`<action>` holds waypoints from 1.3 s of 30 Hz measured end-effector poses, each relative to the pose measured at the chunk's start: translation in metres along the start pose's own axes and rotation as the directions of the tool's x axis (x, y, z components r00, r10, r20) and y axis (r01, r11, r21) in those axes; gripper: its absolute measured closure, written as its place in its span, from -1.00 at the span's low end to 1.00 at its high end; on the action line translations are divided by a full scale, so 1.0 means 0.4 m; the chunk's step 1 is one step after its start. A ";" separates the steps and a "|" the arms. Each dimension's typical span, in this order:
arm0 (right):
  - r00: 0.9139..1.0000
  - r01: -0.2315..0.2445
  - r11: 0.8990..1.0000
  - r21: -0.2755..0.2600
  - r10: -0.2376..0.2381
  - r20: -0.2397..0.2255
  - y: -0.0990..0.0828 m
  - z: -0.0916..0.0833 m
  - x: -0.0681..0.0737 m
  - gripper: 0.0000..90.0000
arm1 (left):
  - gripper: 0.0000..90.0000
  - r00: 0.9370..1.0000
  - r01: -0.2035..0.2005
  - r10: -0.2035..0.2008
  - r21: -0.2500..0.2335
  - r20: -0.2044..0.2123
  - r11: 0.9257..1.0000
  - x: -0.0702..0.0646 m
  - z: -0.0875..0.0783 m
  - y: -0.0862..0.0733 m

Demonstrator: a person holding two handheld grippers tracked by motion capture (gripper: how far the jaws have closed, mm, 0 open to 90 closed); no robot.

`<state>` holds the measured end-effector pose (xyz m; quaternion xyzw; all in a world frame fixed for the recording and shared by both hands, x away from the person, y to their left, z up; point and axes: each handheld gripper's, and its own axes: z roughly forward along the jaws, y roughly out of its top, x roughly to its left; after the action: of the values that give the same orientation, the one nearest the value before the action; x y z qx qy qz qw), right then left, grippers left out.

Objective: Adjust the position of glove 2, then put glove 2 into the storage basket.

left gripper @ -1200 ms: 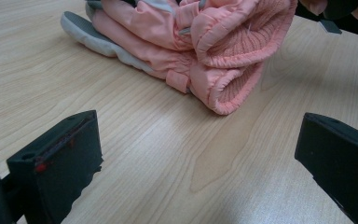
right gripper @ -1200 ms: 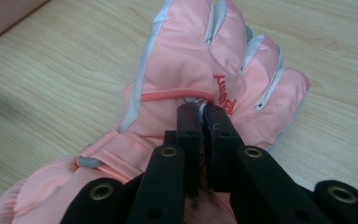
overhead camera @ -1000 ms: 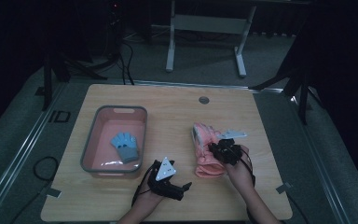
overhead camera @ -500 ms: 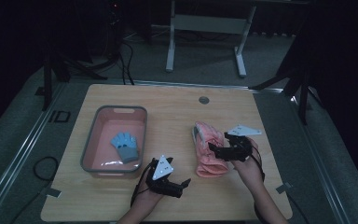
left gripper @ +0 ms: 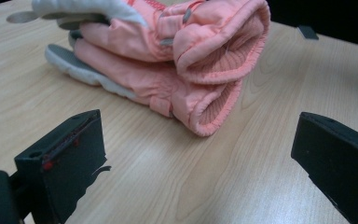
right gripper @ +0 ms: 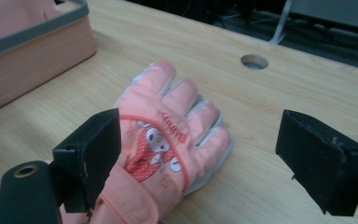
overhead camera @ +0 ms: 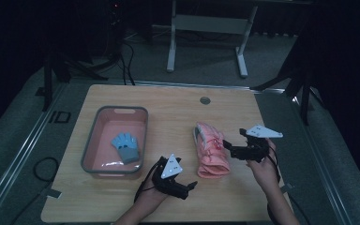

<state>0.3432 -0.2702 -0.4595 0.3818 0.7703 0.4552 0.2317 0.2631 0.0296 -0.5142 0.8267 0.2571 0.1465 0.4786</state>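
Observation:
A pair of pink winter gloves (overhead camera: 211,152) lies stacked on the wooden table (overhead camera: 168,110), right of centre. In the left gripper view their knit cuffs (left gripper: 214,70) face me. In the right gripper view the top glove (right gripper: 168,121) shows its cartoon print and fingers. My left gripper (overhead camera: 190,186) hovers open near the front edge, short of the cuffs, its jaws (left gripper: 198,149) wide with nothing between them. My right gripper (overhead camera: 228,149) is at the gloves' right side. Its jaws have just opened and stand wide (right gripper: 203,144) above the top glove, not pressing it.
A pink basin with a grey rim (overhead camera: 91,140) stands on the left half of the table, and a blue glove (overhead camera: 126,146) lies in it. Its wall (right gripper: 37,42) appears at the upper left of the right gripper view. A round cable hole (overhead camera: 205,100) sits near the far edge.
My right gripper let go of the pink gloves, opened its jaws and drew back to the right, slightly higher. The left gripper has barely shifted.

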 end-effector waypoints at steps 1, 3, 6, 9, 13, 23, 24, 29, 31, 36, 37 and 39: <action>1.000 -0.002 1.000 -0.016 0.002 0.001 0.000 -0.005 -0.003 -0.69 | -0.93 1.000 -0.016 0.016 -0.008 0.001 1.000 -0.002 -0.003 0.009; 1.000 -0.019 1.000 -0.021 0.019 -0.009 0.001 -0.014 -0.011 -0.69 | -0.91 0.999 -0.047 0.047 -0.010 0.000 0.999 -0.006 -0.004 0.029; 1.000 -0.014 1.000 -0.011 0.014 0.023 0.002 -0.022 -0.016 -0.69 | -0.88 0.994 -0.107 0.107 -0.005 0.002 0.994 -0.011 0.002 0.058; 0.998 -0.060 0.998 0.004 0.060 0.011 0.003 -0.025 -0.025 -0.69 | -0.87 0.987 -0.158 0.158 -0.014 0.024 0.987 -0.019 0.017 0.090; 0.997 -0.074 0.997 0.007 0.074 0.008 0.001 -0.021 -0.034 -0.69 | -0.84 0.972 -0.225 0.228 -0.047 0.052 0.973 -0.030 0.038 0.130; 0.994 -0.109 0.993 0.038 0.109 0.002 -0.005 -0.013 -0.056 -0.68 | -0.73 0.946 -0.293 0.293 -0.023 0.139 0.956 -0.057 0.118 0.192; 0.993 -0.116 0.992 0.040 0.116 0.000 -0.004 -0.013 -0.060 -0.67 | -0.70 0.944 -0.299 0.298 -0.014 0.139 0.954 -0.060 0.127 0.191; 0.991 -0.137 0.990 0.029 0.137 -0.002 0.001 -0.014 -0.074 -0.67 | -0.66 0.934 -0.319 0.309 0.035 0.178 0.947 -0.059 0.158 0.177; 0.991 -0.132 0.991 0.031 0.133 -0.001 0.002 -0.011 -0.076 -0.67 | -0.57 0.930 -0.335 0.321 0.052 0.182 0.941 -0.056 0.166 0.168; 0.989 -0.139 0.988 0.060 0.141 -0.032 0.000 0.018 -0.075 -0.67 | -0.23 0.931 -0.331 0.318 0.045 0.179 0.943 -0.048 0.173 0.144; 0.987 -0.152 0.986 0.072 0.155 -0.046 0.000 0.027 -0.074 -0.67 | -0.18 0.932 -0.331 0.319 0.048 0.172 0.942 -0.045 0.174 0.140; 0.981 -0.178 0.979 0.094 0.185 -0.067 0.000 0.048 -0.072 -0.69 | -0.02 0.938 -0.317 0.306 0.043 0.165 0.947 -0.040 0.175 0.134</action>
<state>0.3739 -0.2833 -0.4684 0.4429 0.7597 0.4541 0.1430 0.2993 -0.0514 -0.5025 0.8819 0.0895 0.1464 0.4391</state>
